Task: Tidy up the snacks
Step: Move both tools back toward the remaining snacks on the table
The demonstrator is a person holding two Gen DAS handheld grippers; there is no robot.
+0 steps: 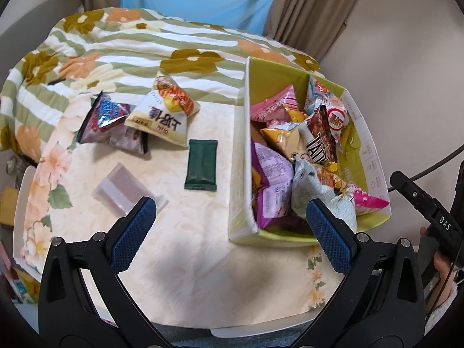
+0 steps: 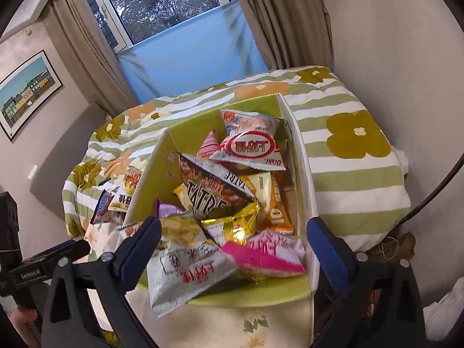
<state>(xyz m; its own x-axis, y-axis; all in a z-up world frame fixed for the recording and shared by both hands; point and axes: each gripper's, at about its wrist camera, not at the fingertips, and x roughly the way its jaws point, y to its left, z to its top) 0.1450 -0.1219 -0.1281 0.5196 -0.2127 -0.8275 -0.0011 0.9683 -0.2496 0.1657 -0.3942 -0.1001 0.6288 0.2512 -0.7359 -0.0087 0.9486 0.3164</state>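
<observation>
- Left wrist view: left gripper [image 1: 230, 229] spread wide, nothing between the fingers, over bare table [image 1: 185, 261].
- Ahead of its left finger: clear packet [image 1: 123, 191], dark green packet [image 1: 202, 164]; further out a purple bag [image 1: 111, 123] and a white bag [image 1: 162, 113], touching.
- Ahead of its right finger: green box [image 1: 240, 156], stuffed with snacks.
- Right wrist view: right gripper [image 2: 232, 240] released, jaws wide over the near end of the box [image 2: 148, 179].
- Between its fingers, not pinched: silver-white bag [image 2: 188, 275] hanging over the box's near edge, pink bag [image 2: 266, 256] beside it.
</observation>
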